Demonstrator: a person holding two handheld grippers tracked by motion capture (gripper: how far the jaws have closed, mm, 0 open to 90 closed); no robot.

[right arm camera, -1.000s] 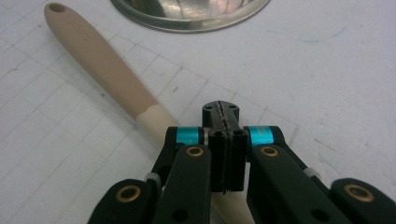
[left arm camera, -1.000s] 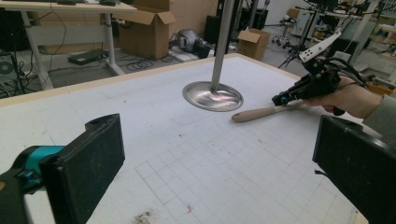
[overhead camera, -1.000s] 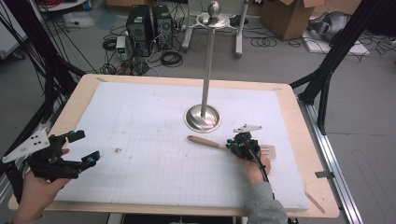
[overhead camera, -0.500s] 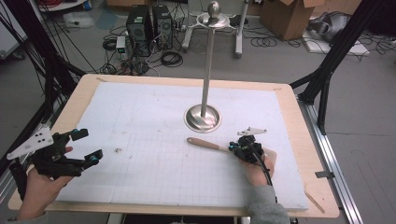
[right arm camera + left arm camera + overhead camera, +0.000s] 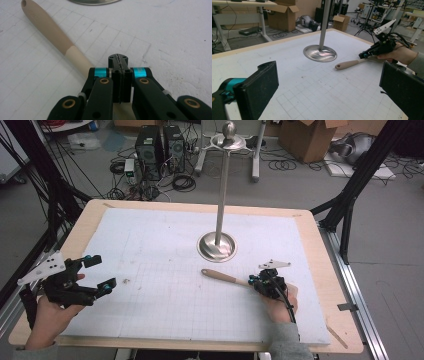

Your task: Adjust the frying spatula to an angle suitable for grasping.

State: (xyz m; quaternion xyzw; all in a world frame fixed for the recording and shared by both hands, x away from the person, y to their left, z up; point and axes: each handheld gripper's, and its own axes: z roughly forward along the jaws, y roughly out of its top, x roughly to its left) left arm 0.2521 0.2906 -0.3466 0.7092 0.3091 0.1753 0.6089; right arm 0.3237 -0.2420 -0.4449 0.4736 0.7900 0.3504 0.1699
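A wooden utensil with a light-brown handle (image 5: 222,276) lies on the white gridded mat, right of centre. Its far end runs under my right gripper (image 5: 254,281). In the right gripper view, the right gripper (image 5: 118,58) has its jaws pressed together with nothing between them, and the handle (image 5: 47,27) passes beneath on the left. My left gripper (image 5: 102,271) hovers open over the mat's left edge. Its jaws stand wide apart around bare mat (image 5: 332,92), facing the utensil (image 5: 348,64) and the right gripper (image 5: 363,54).
A metal stand with a round base (image 5: 216,246) and a tall pole (image 5: 221,195) rises behind the utensil, near the mat's middle. The wooden table rim (image 5: 320,270) frames the mat. Cables, boxes and computer cases lie on the floor beyond.
My left gripper has edged slightly toward the table's middle. The right gripper and the utensil have stayed in place.
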